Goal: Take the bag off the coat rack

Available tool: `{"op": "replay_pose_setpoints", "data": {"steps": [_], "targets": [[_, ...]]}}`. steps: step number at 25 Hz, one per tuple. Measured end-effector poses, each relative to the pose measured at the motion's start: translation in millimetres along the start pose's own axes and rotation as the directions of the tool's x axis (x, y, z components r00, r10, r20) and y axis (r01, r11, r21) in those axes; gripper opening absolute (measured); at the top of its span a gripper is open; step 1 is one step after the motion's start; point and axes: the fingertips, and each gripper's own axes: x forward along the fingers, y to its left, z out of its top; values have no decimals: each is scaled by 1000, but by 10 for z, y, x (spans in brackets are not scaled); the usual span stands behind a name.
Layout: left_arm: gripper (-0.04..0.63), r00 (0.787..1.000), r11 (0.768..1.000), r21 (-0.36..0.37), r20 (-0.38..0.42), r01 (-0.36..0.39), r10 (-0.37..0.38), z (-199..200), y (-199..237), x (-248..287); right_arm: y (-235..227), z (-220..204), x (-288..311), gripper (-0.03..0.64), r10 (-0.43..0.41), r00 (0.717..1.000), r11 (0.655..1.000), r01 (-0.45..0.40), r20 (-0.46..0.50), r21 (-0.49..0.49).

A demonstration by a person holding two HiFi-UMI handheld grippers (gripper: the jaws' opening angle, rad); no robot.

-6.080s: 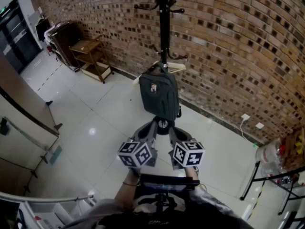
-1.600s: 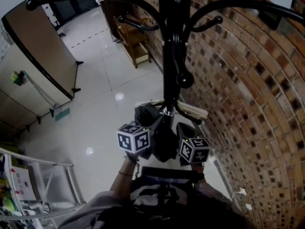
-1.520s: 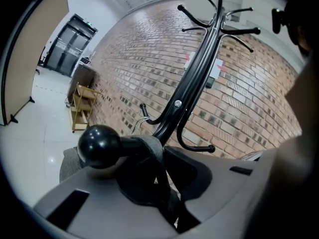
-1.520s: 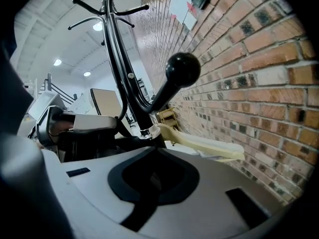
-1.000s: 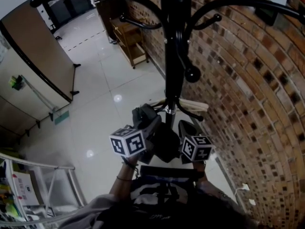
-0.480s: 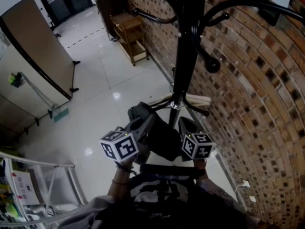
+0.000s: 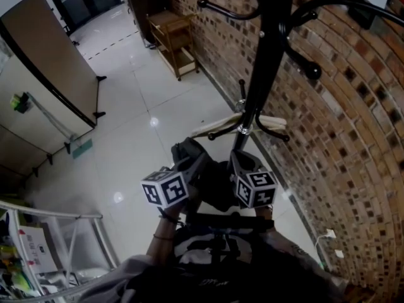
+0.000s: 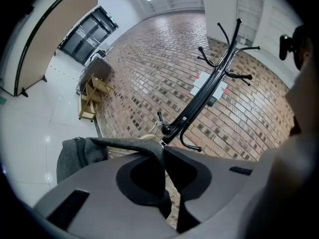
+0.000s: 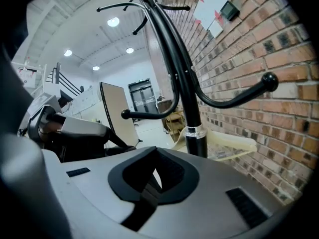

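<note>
The dark grey bag (image 7: 211, 177) hangs between my two grippers, just in front of the black coat rack (image 7: 266, 55) and clear of its hooks. My left gripper (image 7: 197, 164) is shut on a grey fabric fold of the bag (image 8: 122, 144), with the bag's body (image 8: 75, 156) sagging to its left. In its own view the left gripper (image 8: 163, 147) points toward the rack (image 8: 202, 96). My right gripper (image 7: 237, 161) is shut on a black strap (image 9: 143, 195) of the bag. The right gripper (image 9: 157, 164) sits close to the rack's pole (image 9: 185, 96).
A brick wall (image 7: 360, 144) runs behind the rack. A cream wooden hanger (image 7: 268, 122) sits low on the pole. A wooden shelf cart (image 7: 172, 41) stands far left by the wall, and a brown partition board (image 7: 47, 62) and metal rail (image 7: 60, 212) lie to the left.
Both grippers and the bag have drawn back from the pole. The rack now stands further to the upper right in the head view, with the bag free of it.
</note>
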Motion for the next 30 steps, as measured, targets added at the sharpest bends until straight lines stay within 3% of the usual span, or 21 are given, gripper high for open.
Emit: {"op": "replay_pose_setpoints", "data": {"steps": [10,17,30], "targets": [[38,997,998,-38,-63,-40,37,-103,408,-149,333,-57,16,8,-35,999,999,35,9,37],[38,994,999,-5,-100,-33,33,-136,437,-213,482,-57,-7,8,-28,999,997,26,22,79],[38,994,999,-33,-109,-30,26,-151,483,-287,567,-120,-15,8,-37,999,998,37,1,48]]}}
